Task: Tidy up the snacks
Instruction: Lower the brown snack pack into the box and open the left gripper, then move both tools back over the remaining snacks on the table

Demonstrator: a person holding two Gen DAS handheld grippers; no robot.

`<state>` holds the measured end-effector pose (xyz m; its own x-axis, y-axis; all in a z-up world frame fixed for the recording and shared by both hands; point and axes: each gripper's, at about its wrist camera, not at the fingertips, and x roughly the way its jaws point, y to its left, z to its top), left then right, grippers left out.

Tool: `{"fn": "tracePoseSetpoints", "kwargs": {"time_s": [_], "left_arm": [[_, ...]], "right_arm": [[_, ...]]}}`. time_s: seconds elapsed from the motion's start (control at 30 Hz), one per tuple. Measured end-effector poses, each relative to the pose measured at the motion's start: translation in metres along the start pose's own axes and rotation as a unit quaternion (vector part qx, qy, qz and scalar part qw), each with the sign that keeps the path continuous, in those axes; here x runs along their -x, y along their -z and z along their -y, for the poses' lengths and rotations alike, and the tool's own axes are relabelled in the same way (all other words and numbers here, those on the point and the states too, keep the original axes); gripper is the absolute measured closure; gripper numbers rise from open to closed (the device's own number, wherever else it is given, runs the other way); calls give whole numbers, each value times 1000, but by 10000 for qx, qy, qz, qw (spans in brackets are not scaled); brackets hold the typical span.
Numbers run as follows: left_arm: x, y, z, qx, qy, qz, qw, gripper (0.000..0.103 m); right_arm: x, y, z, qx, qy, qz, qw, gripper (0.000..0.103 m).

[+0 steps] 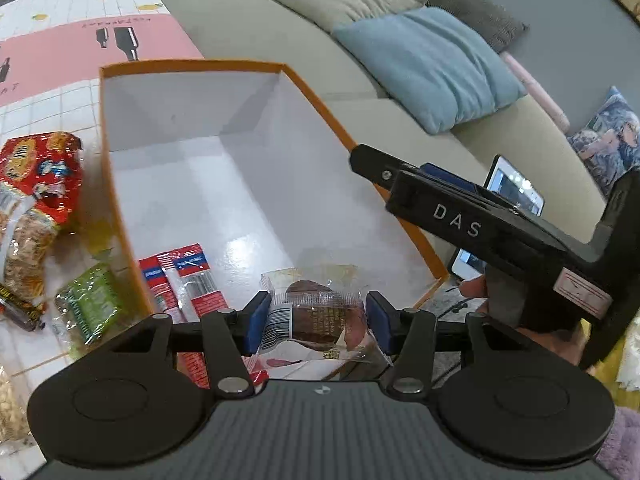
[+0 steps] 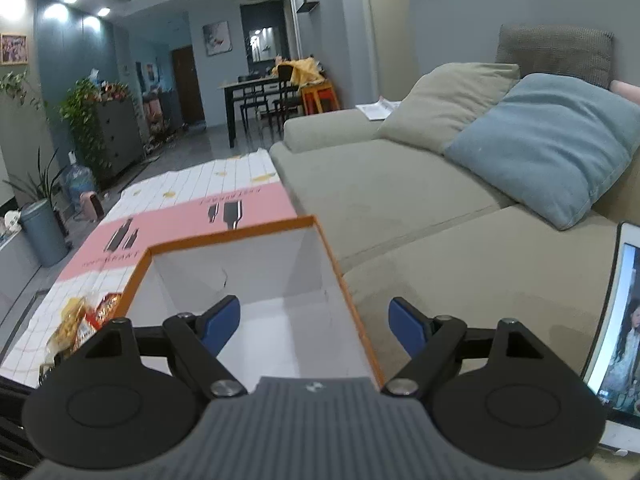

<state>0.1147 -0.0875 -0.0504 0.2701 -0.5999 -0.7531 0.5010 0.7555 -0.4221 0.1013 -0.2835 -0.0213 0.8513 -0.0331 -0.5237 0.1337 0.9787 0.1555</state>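
Snacks are the matter here, and one of them, a clear-wrapped brown cake (image 1: 316, 320), sits clamped between the blue pads (image 1: 256, 322) of the left gripper (image 1: 316, 322). Its wrapper is transparent and crinkled, with a black barcode on a white patch at its left end and red-and-white print along the lower edge; the cake inside is round and dark brown. It hangs over the near end of an orange-rimmed box (image 1: 120, 208) with white inner walls and a glossy white floor. Inside that box, against the left wall, lie red-and-silver stick packets (image 1: 188, 280) with blue bands.

Outside the box, on the bench (image 1: 48, 92) under a white grid cloth with a pink band, lie a red printed bag (image 1: 40, 168), a green packet (image 1: 92, 304) and a clear pack of pale brown crisps (image 1: 24, 252), all near one another.

The right gripper (image 2: 316, 324) stands with its jaws spread wide and nothing between them, raised above the box (image 2: 240, 236); in the left wrist view it shows as a black body (image 1: 460, 216) over the box's right rim. A grey sofa (image 2: 380, 184) with a blue cushion (image 2: 552, 144) runs beside the bench, and a lit tablet (image 2: 616, 332) leans at the right.
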Motion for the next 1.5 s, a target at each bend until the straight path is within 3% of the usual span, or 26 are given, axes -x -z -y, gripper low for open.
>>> {"fn": "tracePoseSetpoints", "kwargs": {"time_s": [0.1,0.2,0.37,0.53,0.83,1.0,1.3,1.5], "left_arm": [[-7,2,2,-41,-167,-66,9998,39],[0,5,7,-352,-166,61,9992,15],[18,9,15,-708,-466,521,9950,15],[33,12,12,-777,-681,599,9928,15],[76,12,-13,-68,-854,1284,9880,15],[99,12,-12,-8,-1779,1885,9658,15],[135,21,-36,168,-2430,2234,9438,16],[160,34,-62,172,-3080,2431,9196,16]], "right_arm": [[-2,-1,0,-1,-100,-78,9999,23],[-1,1,-5,20,-186,-95,9998,23],[-3,3,-11,178,-199,-180,9995,23],[-4,5,-14,237,-152,-261,9993,23],[-8,8,-28,428,-145,-489,9978,23],[3,9,-43,611,-157,-341,9974,23],[47,7,-87,668,-589,325,9955,23],[76,13,-125,641,-1265,742,9871,23]]}}
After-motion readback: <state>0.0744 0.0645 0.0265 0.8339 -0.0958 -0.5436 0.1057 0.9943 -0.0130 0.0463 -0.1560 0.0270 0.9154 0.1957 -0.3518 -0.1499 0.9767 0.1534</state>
